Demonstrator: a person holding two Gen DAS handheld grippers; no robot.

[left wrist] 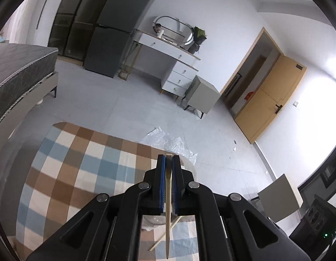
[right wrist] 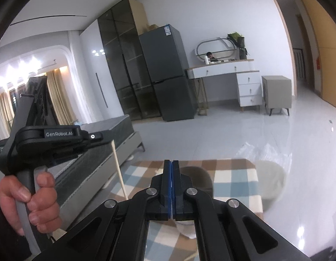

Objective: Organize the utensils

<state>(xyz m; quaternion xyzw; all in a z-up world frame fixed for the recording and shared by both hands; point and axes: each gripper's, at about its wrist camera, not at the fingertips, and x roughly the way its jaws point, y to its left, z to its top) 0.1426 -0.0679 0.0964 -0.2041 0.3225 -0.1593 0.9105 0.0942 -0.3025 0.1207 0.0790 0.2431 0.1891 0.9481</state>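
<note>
My left gripper (left wrist: 168, 159) is shut on a pale wooden chopstick (left wrist: 168, 217), which runs down between the blue pads and hangs above the checked tablecloth (left wrist: 81, 169). A second chopstick (left wrist: 165, 235) lies on the cloth below. A round clear container (left wrist: 190, 169) sits just behind the fingers, mostly hidden. In the right wrist view my right gripper (right wrist: 171, 164) is shut with its pads together and nothing between them. The left gripper (right wrist: 59, 139) shows at the left there, held by a hand, with the chopstick (right wrist: 119, 169) hanging from it. The container (right wrist: 200, 174) is behind the right fingers.
Crumpled clear plastic (left wrist: 168, 141) lies past the table's far edge. A bed (left wrist: 20, 74) stands at the left, a dark fridge (left wrist: 120, 26) and a white desk (left wrist: 172, 54) at the back, a grey side cabinet (left wrist: 202, 95) near a wooden door (left wrist: 272, 100).
</note>
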